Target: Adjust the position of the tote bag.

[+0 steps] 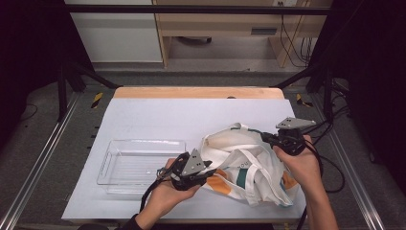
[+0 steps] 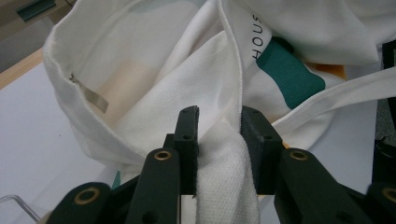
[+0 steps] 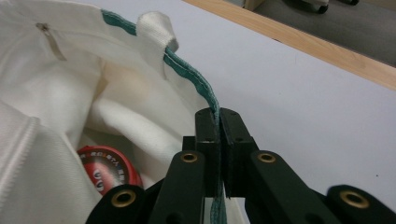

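A white cloth tote bag [image 1: 246,167] with green and orange print lies crumpled on the white tabletop, its mouth gaping toward the back. My left gripper [image 1: 207,171] is at the bag's near left side, shut on a thick fold of its white cloth [image 2: 223,154]. My right gripper [image 1: 264,136] is at the far right of the mouth, its jaws pressed together on the bag's green-stitched rim [image 3: 205,91]. Inside the bag, a red round item [image 3: 109,168] shows low in the right gripper view. A metal zipper pull [image 2: 74,78] hangs on the inner lining.
A clear plastic tray [image 1: 142,165] stands on the tabletop [image 1: 158,115] just left of my left hand. The wooden table edge [image 1: 196,92] runs along the back. Black frame posts and cables flank the table on both sides.
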Motion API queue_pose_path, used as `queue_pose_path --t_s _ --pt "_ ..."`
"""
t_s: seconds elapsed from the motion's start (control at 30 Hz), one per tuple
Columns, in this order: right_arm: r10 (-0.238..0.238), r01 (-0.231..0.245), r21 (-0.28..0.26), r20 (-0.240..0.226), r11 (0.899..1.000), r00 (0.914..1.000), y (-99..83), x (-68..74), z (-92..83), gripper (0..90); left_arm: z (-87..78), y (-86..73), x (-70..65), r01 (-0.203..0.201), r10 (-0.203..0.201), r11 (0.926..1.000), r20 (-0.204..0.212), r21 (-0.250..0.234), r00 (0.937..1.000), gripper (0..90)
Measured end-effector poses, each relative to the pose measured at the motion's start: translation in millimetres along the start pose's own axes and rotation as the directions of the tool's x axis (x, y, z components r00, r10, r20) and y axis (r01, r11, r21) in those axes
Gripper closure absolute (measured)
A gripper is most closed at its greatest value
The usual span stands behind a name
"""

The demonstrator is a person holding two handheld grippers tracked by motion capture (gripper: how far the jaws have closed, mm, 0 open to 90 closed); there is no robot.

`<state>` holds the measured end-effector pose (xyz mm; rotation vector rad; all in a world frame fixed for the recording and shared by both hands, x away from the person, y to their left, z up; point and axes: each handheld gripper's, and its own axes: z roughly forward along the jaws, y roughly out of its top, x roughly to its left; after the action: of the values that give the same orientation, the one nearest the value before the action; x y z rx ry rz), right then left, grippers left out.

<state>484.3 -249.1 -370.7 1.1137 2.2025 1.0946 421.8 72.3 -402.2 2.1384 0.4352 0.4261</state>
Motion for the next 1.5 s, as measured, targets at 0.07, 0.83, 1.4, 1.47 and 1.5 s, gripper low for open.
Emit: queue_pose_path --t_s 0.07,0.83,1.4,1.47,1.5 --pt "-0.001 0.001 -0.006 -0.012 1.000 0.9999 1.7 2.2 -2.5 87.5 -0.1 1.9 0.5 0.005 -0.005 0.9999 0.004 -0.009 1.0000 60.3" --pt "-0.034 0.034 -0.032 -0.020 0.999 0.9992 6.0 12.9 -10.9 87.8 41.0 29.3 0.4 -0.036 0.032 0.9974 0.066 0.062 0.9973 82.9" --pt "-0.016 0.018 -0.090 0.023 0.996 0.9996 -4.6 -1.6 -6.4 87.7 18.9 -8.1 -24.9 -0.064 0.057 0.9954 0.087 0.072 0.9945 85.1" --pt "-0.019 0.021 -0.085 0.026 0.996 0.9995 -5.5 -2.2 -6.0 87.6 20.1 -11.3 -28.8 -0.080 0.073 0.9931 0.092 0.085 0.9932 84.8" --pt "-0.016 0.018 -0.085 0.021 0.996 0.9996 -5.7 -2.3 -6.3 87.4 20.7 -13.0 -30.5 -0.092 0.084 0.9916 0.088 0.091 0.9926 84.5"
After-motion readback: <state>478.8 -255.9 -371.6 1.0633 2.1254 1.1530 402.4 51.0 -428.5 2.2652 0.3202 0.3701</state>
